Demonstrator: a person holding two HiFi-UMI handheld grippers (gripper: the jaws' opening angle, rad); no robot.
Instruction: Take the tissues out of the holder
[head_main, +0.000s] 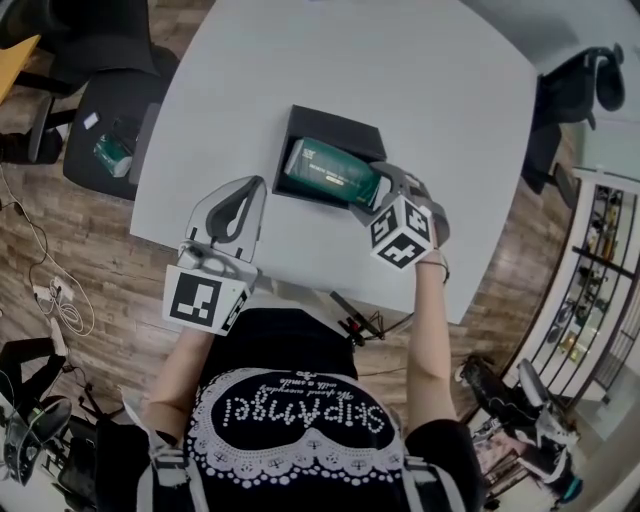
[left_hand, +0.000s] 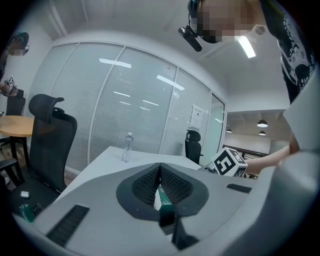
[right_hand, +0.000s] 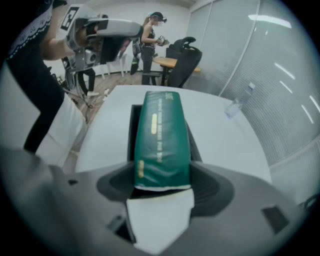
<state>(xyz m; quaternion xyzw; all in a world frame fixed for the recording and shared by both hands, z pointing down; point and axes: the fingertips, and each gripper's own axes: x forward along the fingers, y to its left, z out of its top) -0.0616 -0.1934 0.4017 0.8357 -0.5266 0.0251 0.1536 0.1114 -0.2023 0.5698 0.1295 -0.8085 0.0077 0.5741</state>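
Nearly out: your right gripper (head_main: 374, 197) clamps the tissue pack (head_main: 332, 172), half clear of the holder (head_main: 330, 126); left gripper (head_main: 237, 203) hovers clenched and empty, seven o'clock.

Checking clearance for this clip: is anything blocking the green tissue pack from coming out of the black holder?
Nothing visible does. The right hand-held gripper is shut on one end of the tissue pack, and the holder is open on top. The left hand-held gripper, shut and empty, stands apart near the edge of the table.
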